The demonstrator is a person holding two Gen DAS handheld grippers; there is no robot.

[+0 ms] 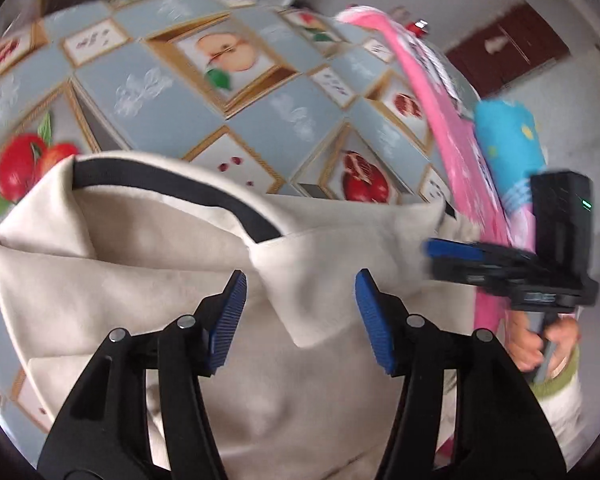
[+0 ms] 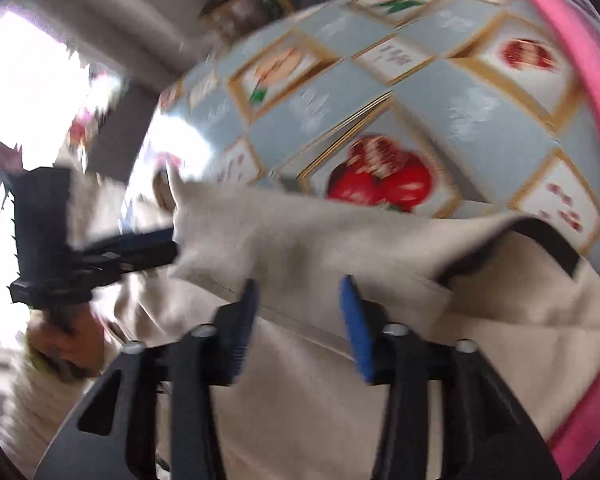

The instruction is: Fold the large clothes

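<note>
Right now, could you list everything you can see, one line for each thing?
garment: one, cream with a black neck band, lying crumpled on the table under both grippers.
tablecloth: one, pale blue with framed fruit pictures, covering the table.
pink item: one, pink, along the table's far right edge; I cannot tell what it is.
blue cloth: one, bright blue with dots, beside the pink item.
left hand-held gripper: one, black with blue pads, open above the garment.
right hand-held gripper: one, black with blue pads, open above the garment.
hand: one, holding the right gripper's handle.
</note>
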